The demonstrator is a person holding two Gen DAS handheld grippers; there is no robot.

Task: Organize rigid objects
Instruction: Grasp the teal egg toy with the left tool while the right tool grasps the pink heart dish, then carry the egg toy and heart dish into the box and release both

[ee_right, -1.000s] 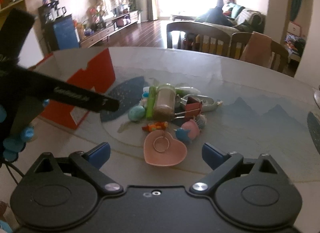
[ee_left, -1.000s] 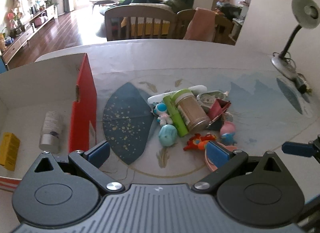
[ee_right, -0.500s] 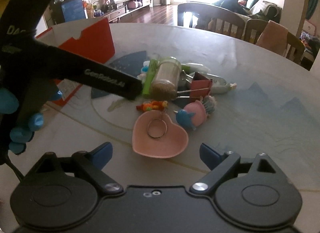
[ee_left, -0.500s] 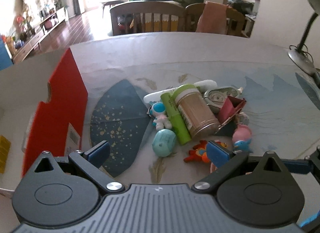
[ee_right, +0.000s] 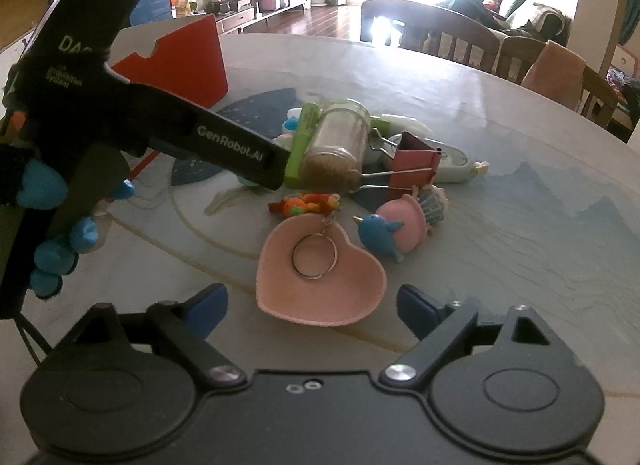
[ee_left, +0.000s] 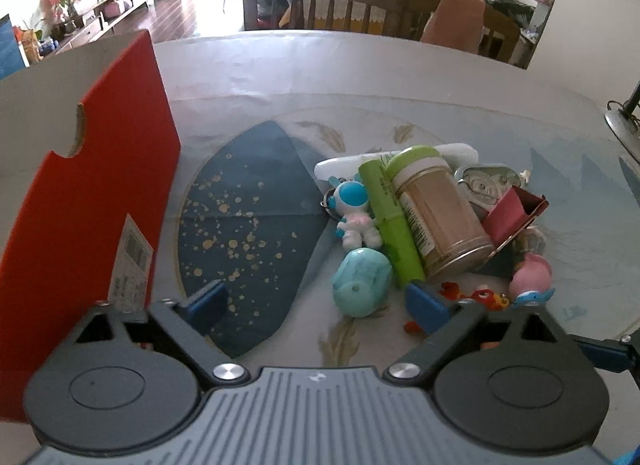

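Observation:
A pile of small objects lies on the table: a jar with a green lid (ee_left: 434, 207) (ee_right: 336, 147), a green tube (ee_left: 390, 221), a teal egg-shaped toy (ee_left: 362, 281), a white and blue astronaut figure (ee_left: 354, 211), a red binder clip (ee_left: 510, 213) (ee_right: 414, 163), an orange toy (ee_right: 306, 203), a pink and blue bird toy (ee_right: 394, 229) and a pink heart dish (ee_right: 320, 273) holding a key ring (ee_right: 314, 255). My left gripper (ee_left: 316, 305) is open and empty, just short of the teal toy. My right gripper (ee_right: 312, 307) is open and empty, just before the heart dish.
A red cardboard box (ee_left: 80, 201) (ee_right: 180, 65) stands open at the left of the table. Wooden chairs (ee_left: 320, 1) stand behind the far table edge. A lamp base (ee_left: 622, 121) sits at the far right. The left hand-held gripper body (ee_right: 132, 105) crosses the right wrist view.
My left gripper has swung right, away from the box interior, and closer to the pile. My right gripper has moved forward towards the heart dish. Both stay open.

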